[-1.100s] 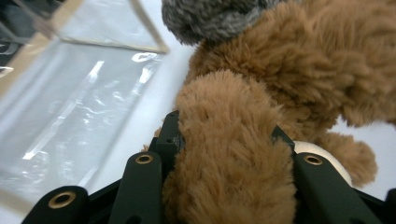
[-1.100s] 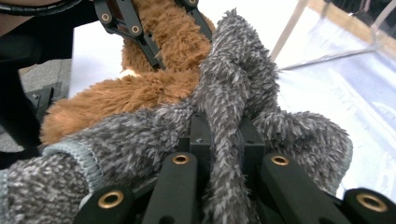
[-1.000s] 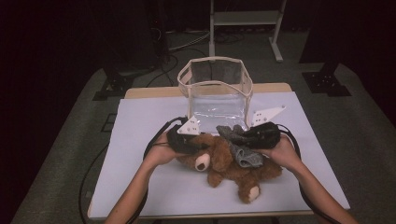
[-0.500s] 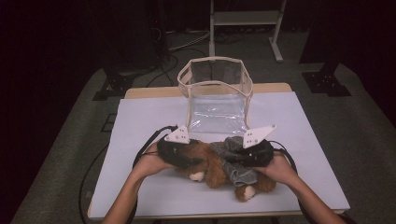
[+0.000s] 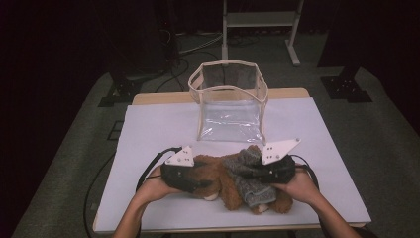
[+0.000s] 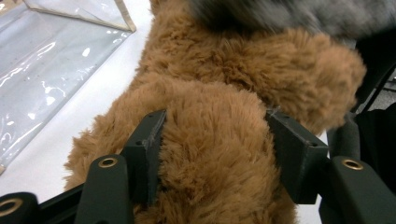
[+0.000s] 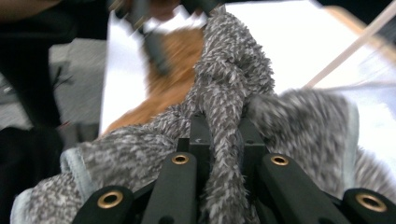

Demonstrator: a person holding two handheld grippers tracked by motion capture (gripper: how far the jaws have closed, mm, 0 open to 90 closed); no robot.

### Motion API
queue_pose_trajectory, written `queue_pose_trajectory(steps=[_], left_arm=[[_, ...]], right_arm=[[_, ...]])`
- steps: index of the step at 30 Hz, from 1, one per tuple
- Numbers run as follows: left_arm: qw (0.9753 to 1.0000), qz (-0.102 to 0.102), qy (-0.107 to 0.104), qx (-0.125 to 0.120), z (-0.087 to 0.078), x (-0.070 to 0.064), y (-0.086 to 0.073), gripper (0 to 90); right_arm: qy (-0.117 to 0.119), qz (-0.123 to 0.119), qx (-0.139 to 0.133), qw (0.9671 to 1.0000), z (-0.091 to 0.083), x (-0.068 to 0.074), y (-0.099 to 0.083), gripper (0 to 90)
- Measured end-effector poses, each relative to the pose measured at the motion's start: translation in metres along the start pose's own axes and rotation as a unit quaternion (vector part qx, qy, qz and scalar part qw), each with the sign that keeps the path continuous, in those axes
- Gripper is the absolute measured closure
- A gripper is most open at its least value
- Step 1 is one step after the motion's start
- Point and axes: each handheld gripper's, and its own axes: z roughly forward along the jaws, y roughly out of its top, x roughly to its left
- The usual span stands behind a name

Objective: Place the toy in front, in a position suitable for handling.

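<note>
My left tongs (image 6: 212, 140) clamp a thick fold of the brown teddy bear (image 6: 233, 93), jaws pressed into the fur on both sides. My right tongs (image 7: 224, 140) pinch a twisted strand of the grey knitted garment (image 7: 233, 74) that the bear wears. The bear (image 5: 218, 181) lies on the white table (image 5: 158, 129) near its front edge, between my hands, just in front of the clear plastic bag (image 5: 229, 101). I can read no writing or label anywhere.

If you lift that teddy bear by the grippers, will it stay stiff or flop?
Probably flop: the bear's plush bulges between the left gripper's jaws. Likely light for its size. Its grey knit bunches in the right gripper, so slipping seems unlikely.
</note>
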Motion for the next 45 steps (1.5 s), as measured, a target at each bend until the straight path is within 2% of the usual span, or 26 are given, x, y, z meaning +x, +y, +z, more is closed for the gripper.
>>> queue_pose_trajectory(steps=[1, 2, 4, 7, 8, 9, 10, 12, 14, 17, 20, 22, 23, 24, 25, 30, 33, 39, 40, 43, 44, 45], left_arm=[[1.0000, 0.000, 0.000, 0.000, 0.000, 0.000, 0.000, 41.0], [1.0000, 0.008, 0.002, 0.004, -0.001, -0.005, 0.000, 41.0], [0.9998, 0.016, 0.004, 0.010, -0.002, -0.009, 0.000, 40.9], [0.9998, 0.017, 0.006, 0.008, -0.004, -0.012, 0.000, 40.0], [0.9999, 0.014, -0.004, 0.000, -0.008, -0.010, 0.002, 39.4], [0.9999, 0.014, -0.004, 0.000, -0.008, -0.010, 0.002, 39.0], [0.9998, 0.012, -0.010, -0.011, -0.014, -0.007, 0.006, 38.0], [0.9999, 0.012, 0.003, -0.012, -0.019, -0.006, 0.012, 35.4], [0.9999, 0.010, 0.008, -0.009, -0.019, -0.004, 0.014, 32.1], [0.9999, -0.007, -0.002, 0.007, -0.012, 0.003, 0.010, 26.7], [0.9996, -0.026, -0.010, 0.002, -0.005, 0.009, 0.005, 21.2], [0.9991, -0.038, -0.017, 0.000, -0.001, 0.012, 0.001, 20.5], [0.9991, -0.038, -0.017, 0.000, -0.001, 0.012, 0.001, 20.7], [0.9985, -0.048, -0.025, 0.004, 0.005, 0.014, -0.002, 21.2], [0.9986, -0.047, -0.024, 0.007, 0.007, 0.014, -0.003, 22.4], [0.9984, -0.046, -0.028, 0.016, 0.012, 0.014, -0.005, 30.0], [0.9988, -0.035, -0.029, 0.015, 0.011, 0.010, -0.006, 34.3], [0.9992, -0.032, -0.022, 0.005, 0.009, 0.006, -0.009, 34.8], [0.9994, -0.030, -0.018, 0.004, 0.008, 0.006, -0.009, 34.6], [0.9996, -0.024, -0.013, 0.003, 0.007, 0.006, -0.008, 34.1], [0.9998, -0.018, -0.011, 0.004, 0.006, 0.005, -0.006, 33.5], [0.9998, -0.018, -0.011, 0.005, 0.005, 0.005, -0.005, 33.4]], right_arm=[[0.000, 0.000, 0.000, 1.0000, 0.000, 0.000, 0.000, 79.9], [-0.005, 0.008, -0.010, 0.9999, 0.000, -0.011, 0.007, 79.8], [-0.004, 0.017, -0.009, 0.9998, 0.004, -0.018, 0.008, 79.8], [0.006, 0.022, 0.002, 0.9997, 0.012, -0.019, 0.003, 79.7], [0.007, 0.024, 0.005, 0.9997, 0.015, -0.014, -0.004, 79.9], [0.007, 0.024, 0.005, 0.9997, 0.015, -0.014, -0.004, 79.9], [0.006, 0.023, 0.001, 0.9997, 0.014, -0.007, -0.010, 80.1], [0.004, 0.017, 0.000, 0.9999, 0.012, 0.000, -0.016, 80.2], [0.007, 0.017, -0.004, 0.9998, 0.008, 0.005, -0.021, 80.2], [0.007, 0.018, -0.007, 0.9998, 0.006, 0.008, -0.023, 80.2], [0.006, 0.020, -0.007, 0.9998, 0.007, 0.008, -0.024, 80.2], [0.006, 0.018, -0.006, 0.9998, 0.007, 0.007, -0.023, 80.2], [0.005, 0.015, -0.006, 0.9998, 0.007, 0.006, -0.023, 80.2], [0.006, 0.016, -0.005, 0.9999, 0.007, 0.006, -0.021, 80.0], [0.006, 0.013, -0.006, 0.9999, 0.006, 0.006, -0.021, 79.9], [0.002, 0.028, -0.011, 0.9995, -0.013, 0.000, -0.018, 79.3], [-0.004, 0.035, -0.002, 0.9994, -0.024, 0.000, -0.024, 79.3], [-0.008, 0.047, 0.003, 0.9988, -0.041, 0.007, -0.040, 79.1], [-0.010, 0.058, 0.005, 0.9983, -0.047, 0.013, -0.051, 79.0], [-0.014, 0.064, 0.009, 0.9978, -0.050, 0.018, -0.062, 79.0], [-0.013, 0.078, 0.002, 0.9968, -0.050, 0.023, -0.073, 79.0], [-0.013, 0.081, -0.001, 0.9966, -0.049, 0.024, -0.076, 79.0]])
